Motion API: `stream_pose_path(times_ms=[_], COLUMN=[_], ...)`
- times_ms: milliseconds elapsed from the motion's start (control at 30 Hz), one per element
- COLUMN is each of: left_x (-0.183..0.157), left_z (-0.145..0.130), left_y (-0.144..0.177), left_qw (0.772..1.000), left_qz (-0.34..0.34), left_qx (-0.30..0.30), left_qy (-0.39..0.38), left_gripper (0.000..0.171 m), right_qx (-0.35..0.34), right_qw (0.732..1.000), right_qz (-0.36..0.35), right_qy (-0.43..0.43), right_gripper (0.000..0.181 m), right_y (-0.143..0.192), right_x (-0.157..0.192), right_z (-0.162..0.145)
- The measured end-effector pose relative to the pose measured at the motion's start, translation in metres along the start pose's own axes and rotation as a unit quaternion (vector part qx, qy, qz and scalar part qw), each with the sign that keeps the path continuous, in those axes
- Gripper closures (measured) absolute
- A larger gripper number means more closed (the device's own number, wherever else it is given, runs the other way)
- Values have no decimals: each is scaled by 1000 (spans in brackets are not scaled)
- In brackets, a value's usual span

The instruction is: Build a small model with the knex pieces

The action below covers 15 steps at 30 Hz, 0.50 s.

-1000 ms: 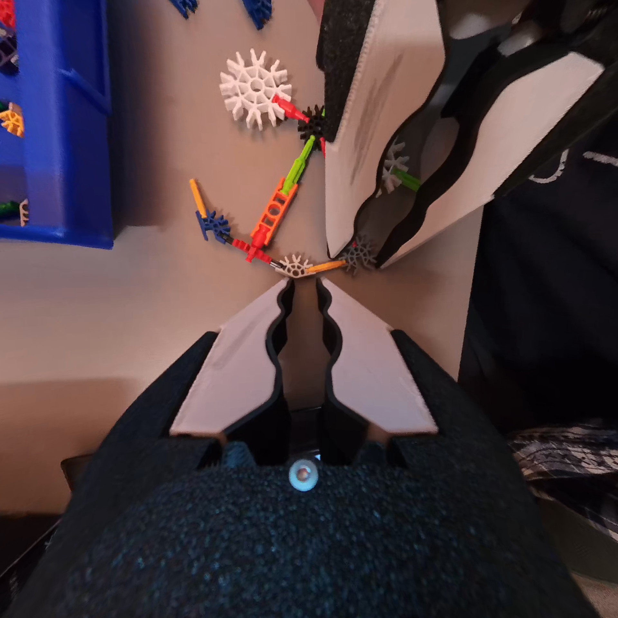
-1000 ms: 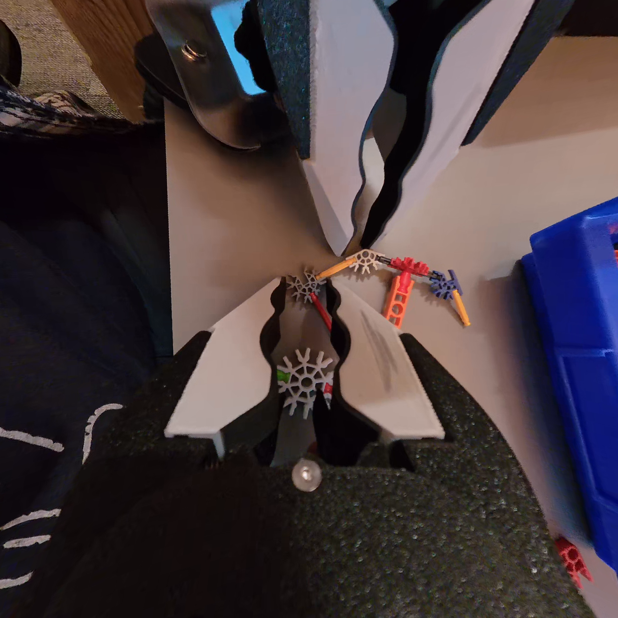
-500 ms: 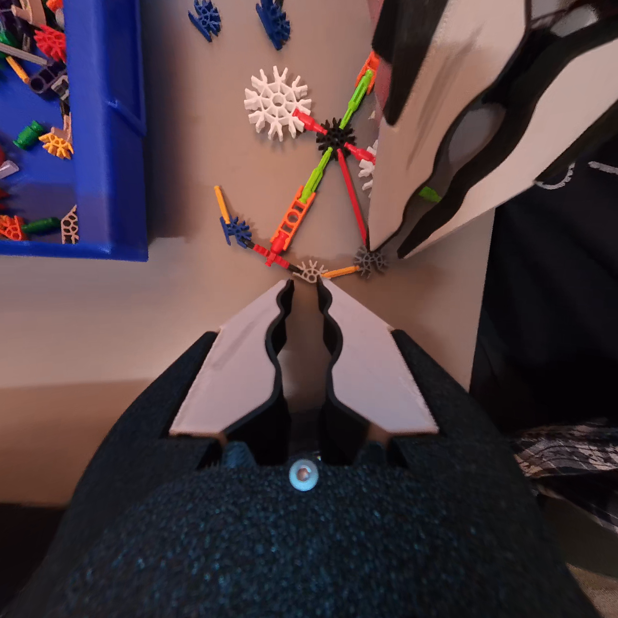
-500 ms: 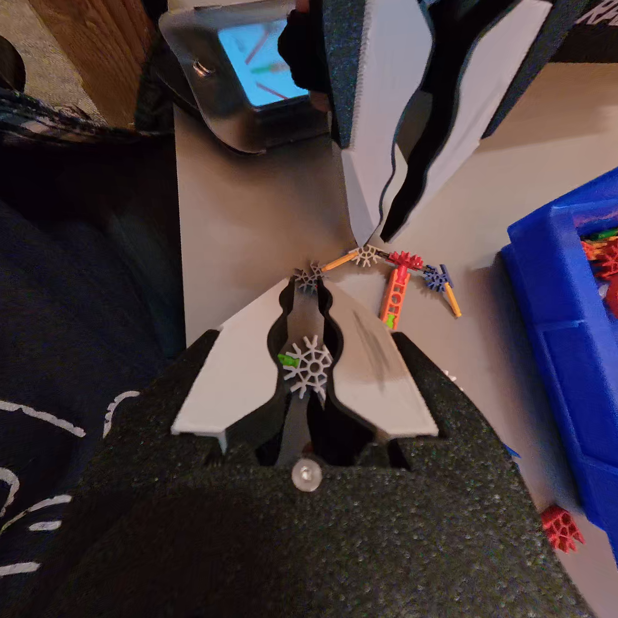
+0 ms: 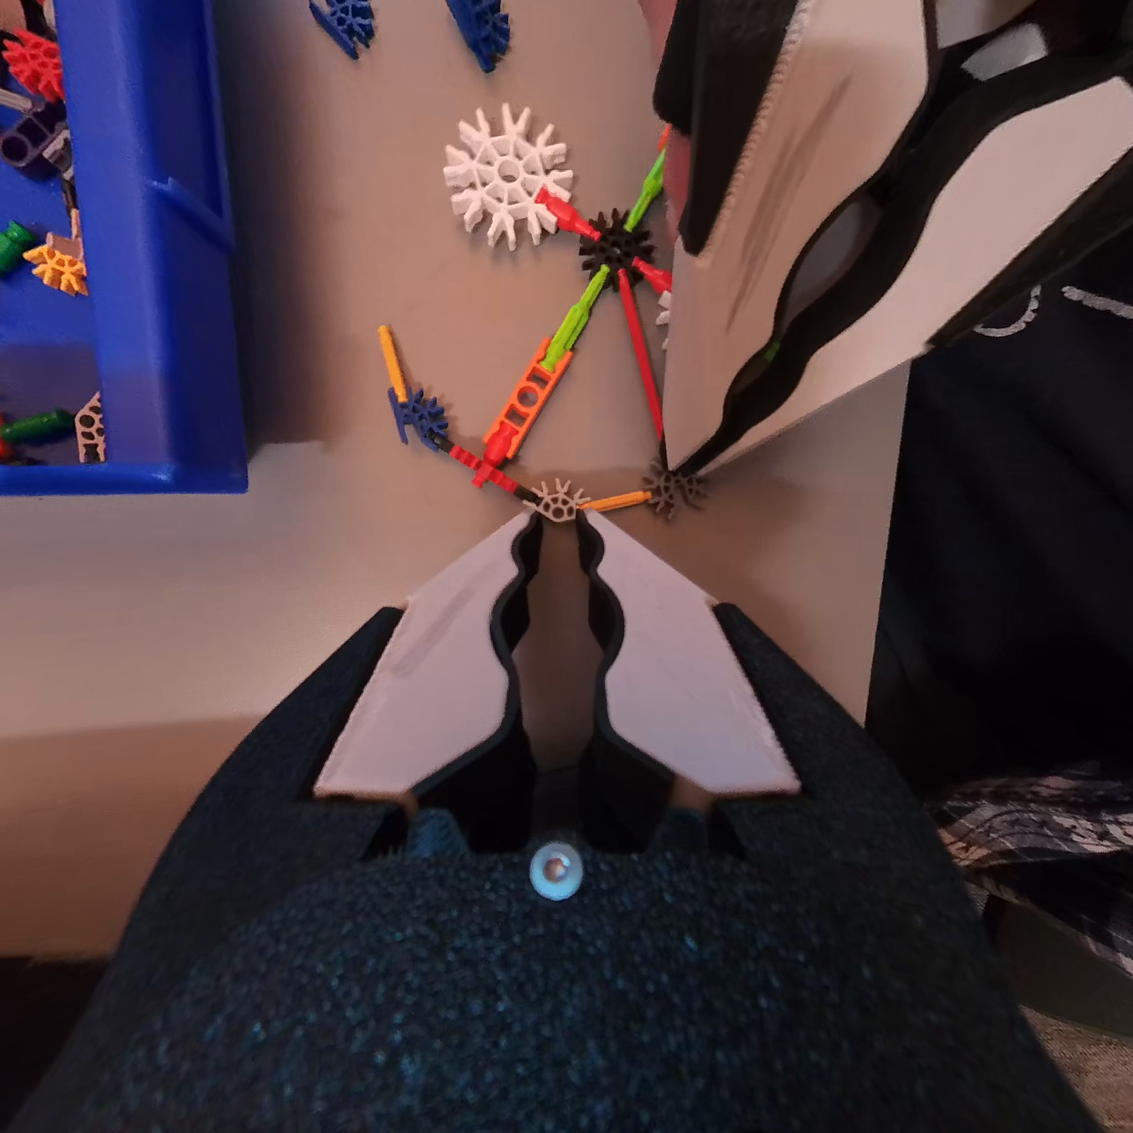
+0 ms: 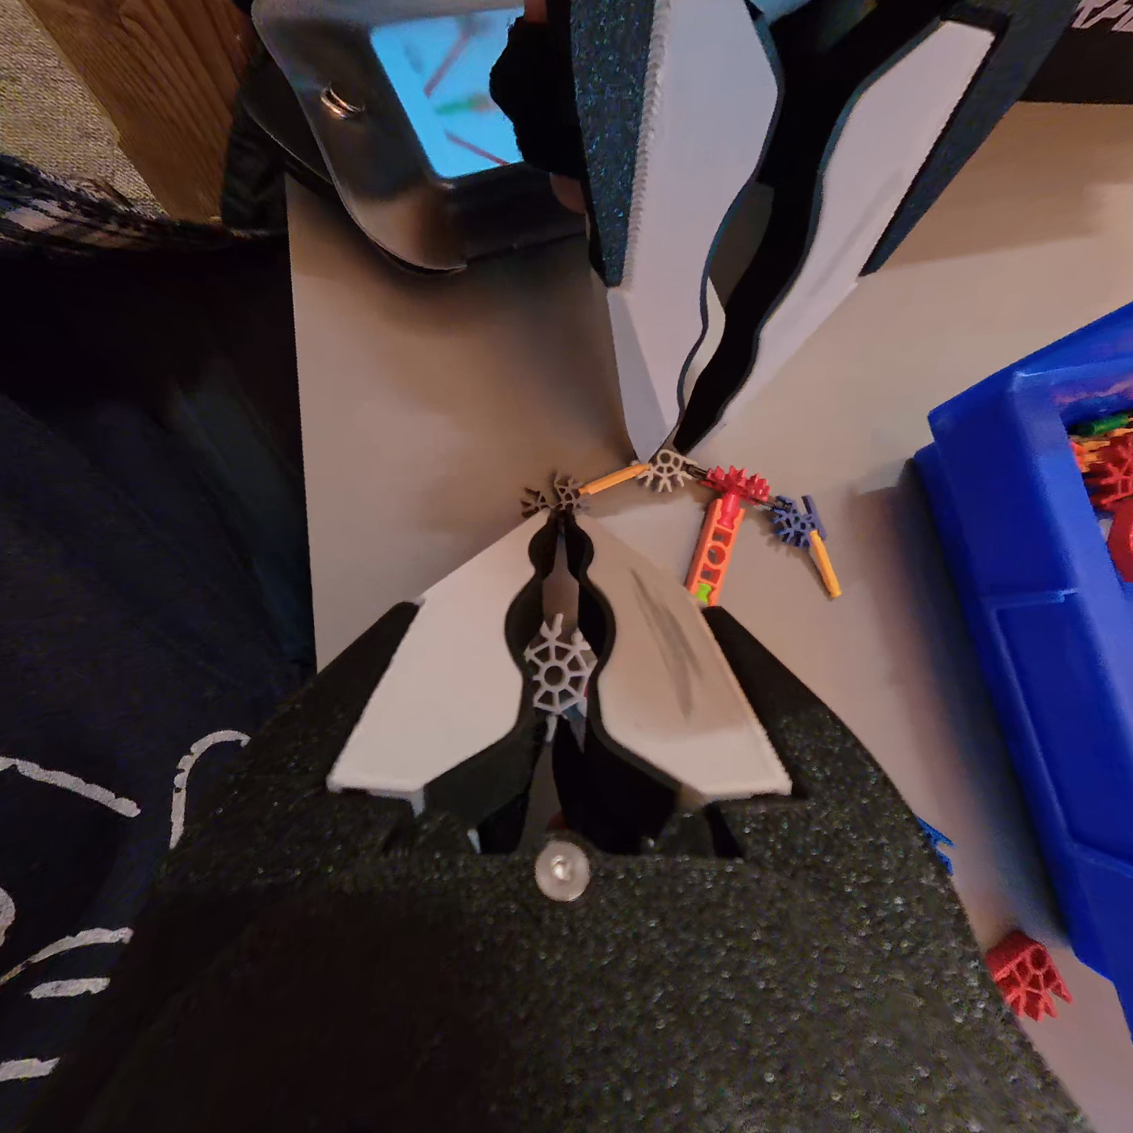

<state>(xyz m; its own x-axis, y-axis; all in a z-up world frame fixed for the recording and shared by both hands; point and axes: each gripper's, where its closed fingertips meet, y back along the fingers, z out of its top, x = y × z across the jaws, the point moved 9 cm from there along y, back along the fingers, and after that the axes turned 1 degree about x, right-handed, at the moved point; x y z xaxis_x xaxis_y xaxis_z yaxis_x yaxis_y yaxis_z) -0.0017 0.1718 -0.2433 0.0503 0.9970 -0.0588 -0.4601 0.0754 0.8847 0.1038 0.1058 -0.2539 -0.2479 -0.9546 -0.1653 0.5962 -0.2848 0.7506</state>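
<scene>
Left hand-held gripper [image 5: 558,521] pinches the tan half-round plastic connector [image 5: 559,499] on the beige tabletop [image 5: 184,582]; at three o'clock, right hand-held gripper [image 6: 561,521] clamps the thin red plastic rod [image 5: 640,362] by the grey snowflake-shaped plastic connector [image 5: 674,487].

Pale table [image 5: 184,613]: blue bin [image 5: 159,245], rod-and-connector assembly [image 5: 527,398], 2 blue connectors [image 5: 349,18].

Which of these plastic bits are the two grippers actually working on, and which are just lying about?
In hand: left gripper pinches tan half-round connector; right gripper pinches grey snowflake connector; both joined in one colourful rod-and-connector frame.

Lying about: blue plastic bin, two loose blue connectors, loose red connector.
</scene>
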Motion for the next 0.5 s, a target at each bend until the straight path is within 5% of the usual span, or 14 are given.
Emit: stream_pose_path(times_ms=[500], left_x=[3], left_z=[1], left_y=[-1], left_qw=[1000], left_qz=[-7], left_qx=[0], left_qy=[-1], left_gripper=[160], right_qx=[8], right_qw=[1000], right_qz=[-6], right_qy=[19], right_gripper=[159], right_y=[-1], right_x=[0], right_z=[0])
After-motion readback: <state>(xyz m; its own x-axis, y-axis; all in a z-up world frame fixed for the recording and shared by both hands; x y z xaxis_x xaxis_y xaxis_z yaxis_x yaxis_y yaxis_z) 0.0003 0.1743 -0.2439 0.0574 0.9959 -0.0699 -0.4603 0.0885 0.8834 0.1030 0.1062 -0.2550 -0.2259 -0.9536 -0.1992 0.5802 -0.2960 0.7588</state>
